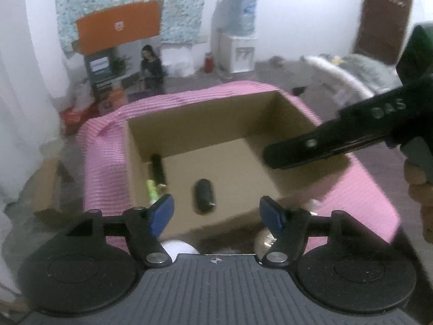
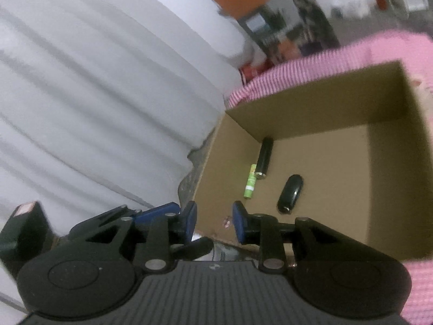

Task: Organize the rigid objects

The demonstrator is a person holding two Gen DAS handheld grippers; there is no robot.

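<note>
An open cardboard box (image 1: pixel 205 113) with pink striped outer walls (image 1: pixel 102 162) sits in front of both grippers. On its floor lie a black cylinder (image 1: pixel 158 169), a green battery (image 1: pixel 152 191) and a black oval object (image 1: pixel 203 196). The right wrist view shows the same cylinder (image 2: pixel 263 159), battery (image 2: pixel 250 181) and oval object (image 2: pixel 289 193). My left gripper (image 1: pixel 216 212) hangs over the box's near edge, open, with nothing between its blue pads. My right gripper (image 2: pixel 215 218) is slightly open and empty at the near left corner. One of its black fingers (image 1: pixel 311 149) reaches over the box from the right.
A white draped cloth (image 2: pixel 94 94) fills the left side. A flat cardboard piece (image 1: pixel 46 189) lies left of the box. A white round object (image 1: pixel 177 247) and a shiny round one (image 1: pixel 263 241) sit below the near edge. A person (image 1: pixel 151 67) sits far behind, near a water dispenser (image 1: pixel 240 54).
</note>
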